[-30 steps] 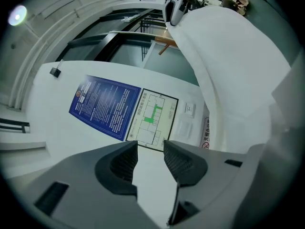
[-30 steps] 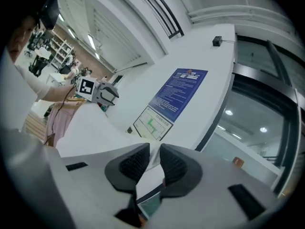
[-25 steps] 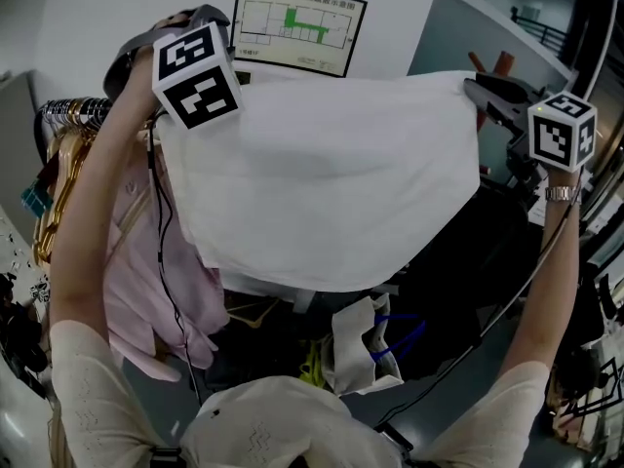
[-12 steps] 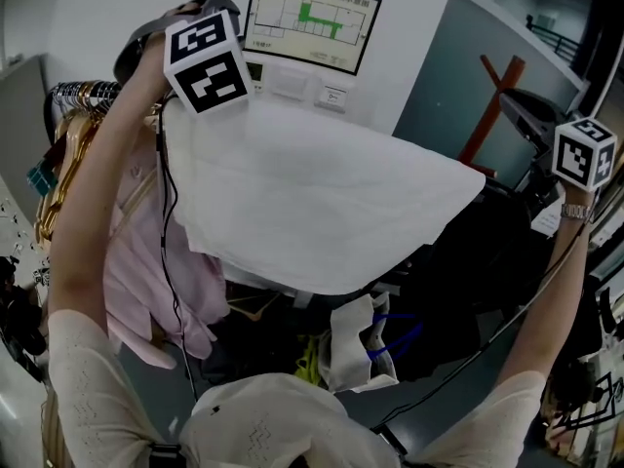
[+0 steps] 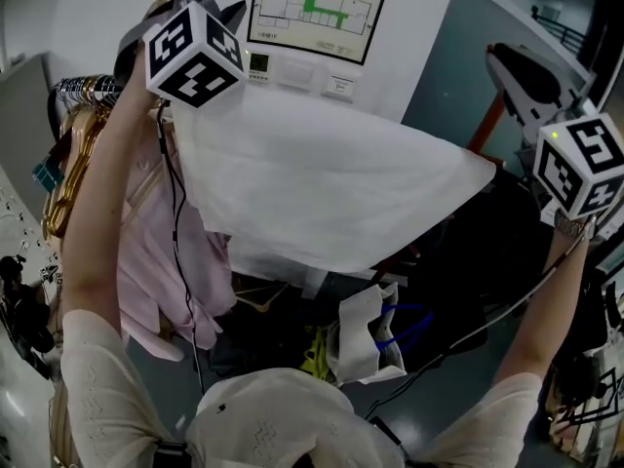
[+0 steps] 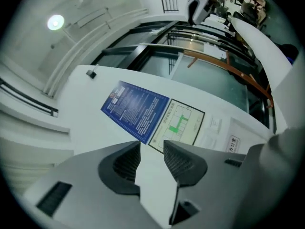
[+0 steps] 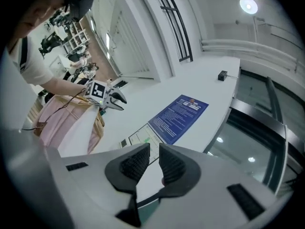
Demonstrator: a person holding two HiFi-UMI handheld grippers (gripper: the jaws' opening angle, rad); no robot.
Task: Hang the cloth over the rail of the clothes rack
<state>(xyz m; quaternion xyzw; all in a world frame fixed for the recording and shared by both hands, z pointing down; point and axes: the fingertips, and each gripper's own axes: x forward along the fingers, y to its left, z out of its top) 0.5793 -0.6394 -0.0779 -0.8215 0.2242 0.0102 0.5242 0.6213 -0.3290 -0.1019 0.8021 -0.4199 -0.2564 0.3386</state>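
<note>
left gripper (image 6: 152, 144): jaws apart, nothing between the pads, only the white wall and its floor plan (image 6: 178, 123) behind them. it is raised at the upper left of the head view, just above the near corner of the cloth (image 5: 331, 193) and not touching it.

right gripper (image 7: 154, 147): jaws parted by a narrow gap, empty. it is held out at the right of the head view, clear of the cloth's right corner.

cloth: white, spread flat and wide across the top of the rack, its lower edge hanging free (the rail itself is covered and cannot be made out). a pink garment (image 5: 146, 252) and gold hangers (image 5: 68, 164) hang to its left.
</note>
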